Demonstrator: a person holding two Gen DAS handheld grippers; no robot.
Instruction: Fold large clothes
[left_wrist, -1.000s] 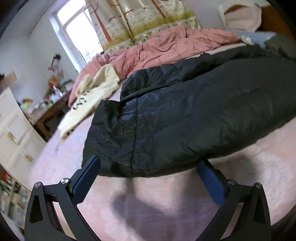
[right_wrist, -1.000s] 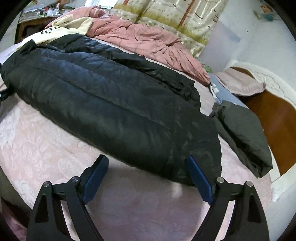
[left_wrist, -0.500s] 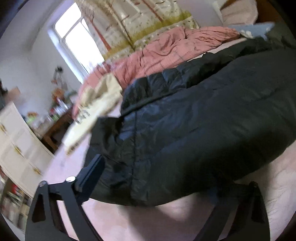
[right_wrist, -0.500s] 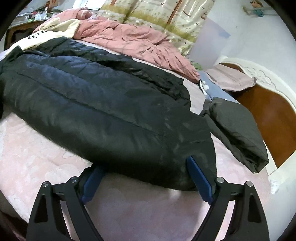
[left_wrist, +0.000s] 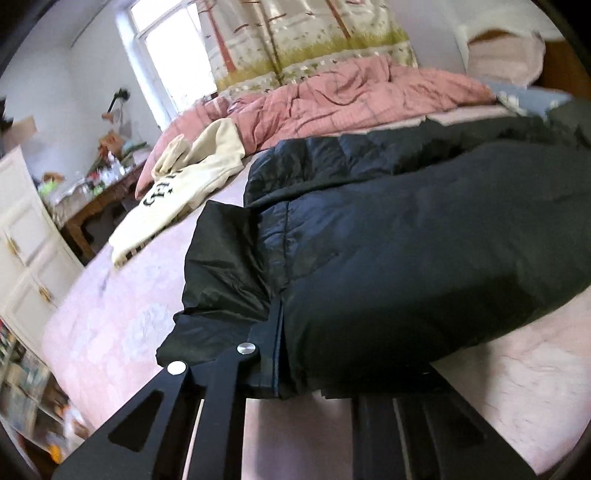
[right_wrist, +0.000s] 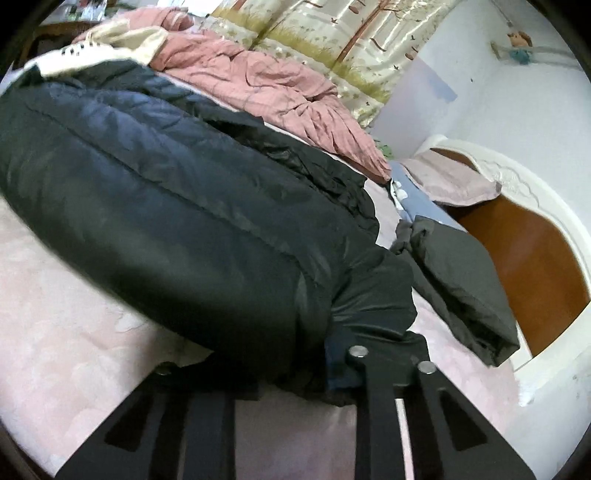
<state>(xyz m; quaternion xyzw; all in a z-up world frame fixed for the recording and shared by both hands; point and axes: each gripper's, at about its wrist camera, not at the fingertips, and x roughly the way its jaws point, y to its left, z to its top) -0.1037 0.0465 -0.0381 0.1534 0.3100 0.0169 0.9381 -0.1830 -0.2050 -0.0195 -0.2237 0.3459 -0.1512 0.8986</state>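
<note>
Gripping the near edge of the black padded coat (left_wrist: 406, 240) at two places, both grippers have just been closing, and cloth is bunched between the jaws of each. The left gripper (left_wrist: 275, 354) is pinched nearly together on the coat's edge beside a looser flap of dark lining, and the right gripper (right_wrist: 332, 354) is clamped on a thick gathered fold at the other end. The coat lies stretched along the pink bedsheet (left_wrist: 122, 317), its long side facing the person, with a cream sweatshirt (left_wrist: 184, 184) beyond one end and a folded dark garment (right_wrist: 465, 280) beyond the other.

The step in hand looks like lifting this near edge and carrying it over the coat to halve it lengthwise. To do it well, both hands should rise together and level, so the puffy filling does not sag between them. The left grip seems to hold only a thin edge, which could slip on such slick fabric; a slow first lift would test it. Carrying the edge straight across, toward the pink quilt (right_wrist: 280, 88), and laying it flush with the far edge should keep the fold square. Keeping clear of the folded garment avoids dragging it along.
</note>
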